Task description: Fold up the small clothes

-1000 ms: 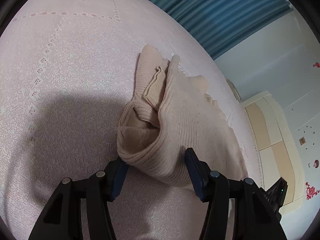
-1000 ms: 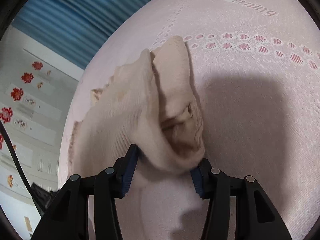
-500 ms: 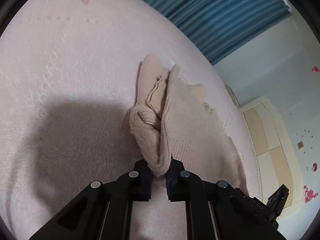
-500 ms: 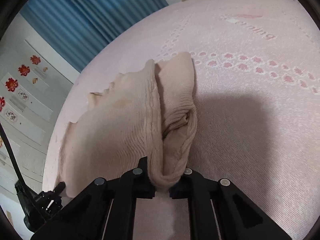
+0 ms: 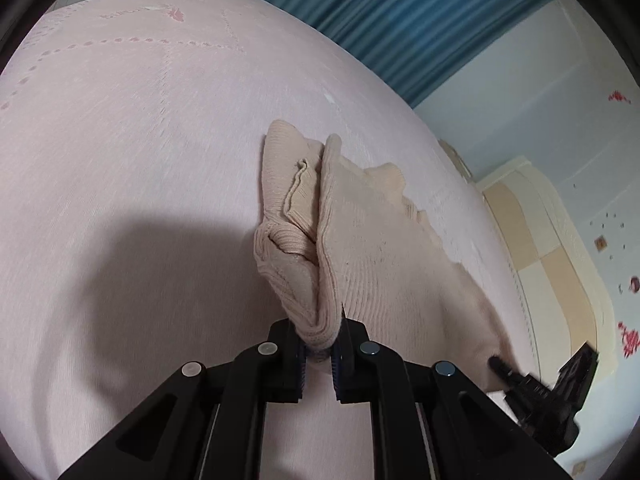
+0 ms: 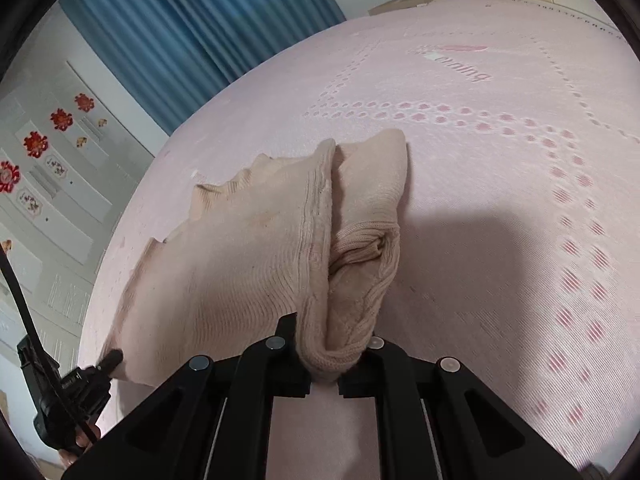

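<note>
A small beige ribbed knit garment (image 5: 360,248) lies partly folded on a pink bed cover (image 5: 120,140). My left gripper (image 5: 320,344) is shut on one near corner of its folded edge and lifts it slightly. My right gripper (image 6: 326,360) is shut on the other near corner of the same garment (image 6: 248,264). Each gripper shows at the edge of the other's view: the right one in the left wrist view (image 5: 536,392), the left one in the right wrist view (image 6: 72,392). The garment's far scalloped hem rests on the cover.
The pink cover (image 6: 500,200) has a pattern of red dots and lettering. A blue curtain (image 5: 400,20) hangs behind the bed. A pale wall with red flower stickers (image 6: 36,144) and a cream headboard (image 5: 552,240) stand beside it.
Both grippers closed on the garment's near folded edge, from open a second ago, and have lifted it a little off the cover.
</note>
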`<state>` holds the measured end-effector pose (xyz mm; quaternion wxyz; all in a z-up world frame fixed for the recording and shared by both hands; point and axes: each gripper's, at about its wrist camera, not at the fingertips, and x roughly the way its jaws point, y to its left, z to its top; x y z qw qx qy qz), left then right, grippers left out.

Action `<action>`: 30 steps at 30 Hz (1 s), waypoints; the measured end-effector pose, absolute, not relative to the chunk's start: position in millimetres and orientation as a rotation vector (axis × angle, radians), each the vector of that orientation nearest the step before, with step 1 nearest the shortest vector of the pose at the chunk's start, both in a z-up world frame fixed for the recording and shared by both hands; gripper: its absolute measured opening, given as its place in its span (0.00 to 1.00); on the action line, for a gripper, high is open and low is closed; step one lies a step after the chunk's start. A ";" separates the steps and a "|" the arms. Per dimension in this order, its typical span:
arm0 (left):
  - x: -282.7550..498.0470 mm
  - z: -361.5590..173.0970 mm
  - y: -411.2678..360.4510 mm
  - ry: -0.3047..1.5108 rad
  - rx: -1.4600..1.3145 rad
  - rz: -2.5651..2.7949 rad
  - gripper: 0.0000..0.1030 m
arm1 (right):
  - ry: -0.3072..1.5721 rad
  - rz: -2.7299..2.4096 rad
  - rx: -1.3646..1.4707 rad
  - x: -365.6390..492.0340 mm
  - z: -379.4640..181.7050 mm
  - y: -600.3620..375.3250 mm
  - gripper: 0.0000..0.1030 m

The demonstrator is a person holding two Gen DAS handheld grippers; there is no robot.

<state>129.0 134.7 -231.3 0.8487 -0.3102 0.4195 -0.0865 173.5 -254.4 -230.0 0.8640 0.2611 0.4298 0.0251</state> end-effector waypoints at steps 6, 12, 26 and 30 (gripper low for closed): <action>76.9 -230.0 127.7 0.894 -0.612 -0.204 0.10 | 0.883 0.019 0.535 139.1 -218.8 -265.9 0.08; 64.5 -224.2 120.1 0.931 -0.507 -0.147 0.24 | 0.936 -0.046 0.485 120.5 -217.0 -273.1 0.21; 128.2 -211.2 140.6 0.959 -0.558 -0.158 0.53 | 0.836 0.047 0.304 154.6 -182.4 -235.1 0.35; 145.7 -228.7 135.5 1.003 -0.599 -0.189 0.53 | 0.864 0.125 0.275 167.8 -191.8 -196.9 0.35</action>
